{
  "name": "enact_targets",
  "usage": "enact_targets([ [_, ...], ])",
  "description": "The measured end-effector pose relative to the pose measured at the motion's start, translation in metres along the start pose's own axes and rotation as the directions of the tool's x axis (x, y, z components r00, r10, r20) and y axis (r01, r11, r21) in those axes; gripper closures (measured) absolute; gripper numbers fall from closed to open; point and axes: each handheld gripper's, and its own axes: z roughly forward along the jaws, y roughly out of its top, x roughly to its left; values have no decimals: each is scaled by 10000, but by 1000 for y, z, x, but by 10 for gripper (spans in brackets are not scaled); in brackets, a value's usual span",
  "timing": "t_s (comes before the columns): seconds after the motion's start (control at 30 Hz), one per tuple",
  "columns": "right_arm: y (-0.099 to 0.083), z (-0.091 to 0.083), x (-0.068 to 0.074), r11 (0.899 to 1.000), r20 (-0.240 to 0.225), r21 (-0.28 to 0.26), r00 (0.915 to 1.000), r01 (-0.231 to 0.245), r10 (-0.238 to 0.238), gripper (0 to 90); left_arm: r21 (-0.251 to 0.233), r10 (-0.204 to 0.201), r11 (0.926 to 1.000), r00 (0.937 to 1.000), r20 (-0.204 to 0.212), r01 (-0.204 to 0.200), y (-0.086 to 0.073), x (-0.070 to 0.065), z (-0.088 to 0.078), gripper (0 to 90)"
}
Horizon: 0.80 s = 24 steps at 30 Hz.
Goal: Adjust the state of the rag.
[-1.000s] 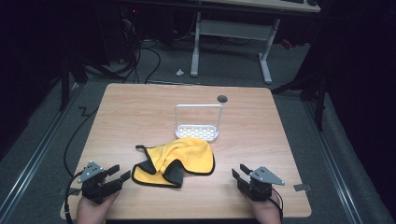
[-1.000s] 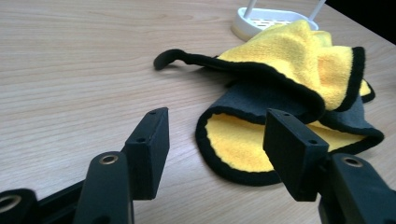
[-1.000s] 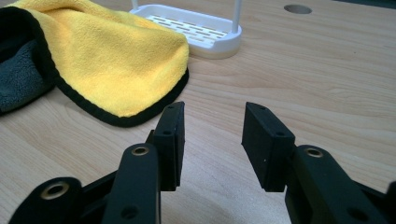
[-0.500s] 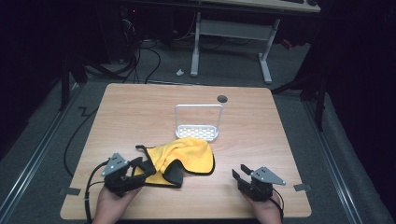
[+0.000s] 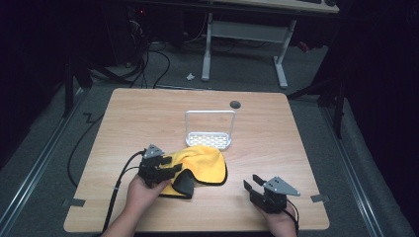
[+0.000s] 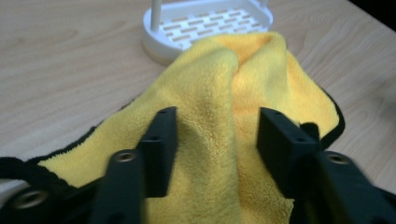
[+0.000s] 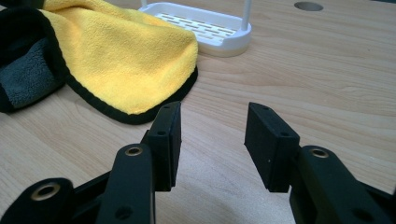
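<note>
Yellow microfibre cloth with black trim (image 5: pixel 200 165) lies bunched before the white slotted plastic rack (image 5: pixel 209 129); your left gripper (image 6: pixel 217 128) straddles a raised fold, jaws just narrowing, while your right gripper (image 7: pixel 212 135) waits parted above bare wood.

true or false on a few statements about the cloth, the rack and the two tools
1. The left tool has a ridge of the yellow cloth between its jaws. True; the jaws have just been closing.
2. The right tool holds the cloth. False; it stands open over bare table, apart from the cloth.
3. The white rack lies on its side. False; it stands upright, handle up.
4. The cloth's far edge reaches the rack's base. True.
5. The cloth is plain yellow. False; it has a black border and a dark grey underside.
</note>
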Motion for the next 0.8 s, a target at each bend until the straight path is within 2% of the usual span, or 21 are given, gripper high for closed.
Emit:
enact_targets([
  [0.07, 0, 0, 1, 10000, -7, 27, 10000, 32, -32, 566, -81, 29, 10000, 10000, 91, -29, -4, -2, -2, 709],
  [0.13, 0, 1, 1, 10000, -31, 11, 10000, 61, -61, 567, -154, 51, 9999, 9999, 115, -50, -6, -3, -4, 817],
  [0.17, 0, 0, 2, 10000, -27, 20, 10000, 65, -65, 567, -266, 235, 9994, 9994, 264, -228, -10, -9, -9, 839],
  [0.27, 0, 1, 2, 9999, -64, 7, 9999, 113, -113, 567, -399, 349, 9987, 9977, 586, -326, -15, -17, -16, 856],
  [0.3, 0, 1, 2, 9999, -64, 7, 9999, 113, -113, 567, -447, 408, 9983, 9961, 777, -374, -19, -22, -21, 856],
  [0.33, 0, 1, 3, 9999, -66, -3, 9999, 131, -131, 567, -637, 416, 9974, 9925, 1147, -345, -27, -31, -28, 856],
  [0.4, 1, 0, 5, 9999, -114, -33, 9998, 133, -133, 563, -713, 456, 9968, 9910, 1260, -368, -32, -36, -31, 855],
  [0.43, 2, 0, 7, 9999, -170, -25, 9998, 139, -139, 559, -769, 475, 9964, 9886, 1428, -368, -42, -43, -34, 854],
  [0.47, 2, 0, 7, 9999, -170, -25, 9998, 139, -139, 559, -769, 475, 9964, 9886, 1428, -368, -42, -43, -34, 853],
  [0.5, 5, 0, 15, 9997, -327, -139, 9992, 209, -213, 553, -837, 483, 9958, 9871, 1525, -358, -52, -47, -35, 853],
  [0.53, 6, -1, 19, 9995, -393, -164, 9989, 258, -265, 550, -807, 466, 9961, 9867, 1558, -343, -55, -48, -34, 852],
  [0.63, 11, 0, 38, 9979, -824, -250, 9947, 596, -614, 530, -738, 511, 9965, 9865, 1556, -400, -56, -48, -32, 851],
  [0.67, 13, 1, 47, 9972, -1005, -274, 9923, 693, -717, 529, -768, 365, 9968, 9857, 1646, -241, -56, -47, -32, 851],
  [0.73, 16, 3, 65, 9941, -1365, -315, 9849, 1034, -1067, 523, -785, 366, 9966, 9859, 1634, -240, -57, -47, -31, 851],
  [0.8, 17, 7, 84, 9897, -1763, -311, 9739, 1396, -1429, 519, -724, 511, 9966, 9862, 1573, -401, -59, -49, -30, 849],
])
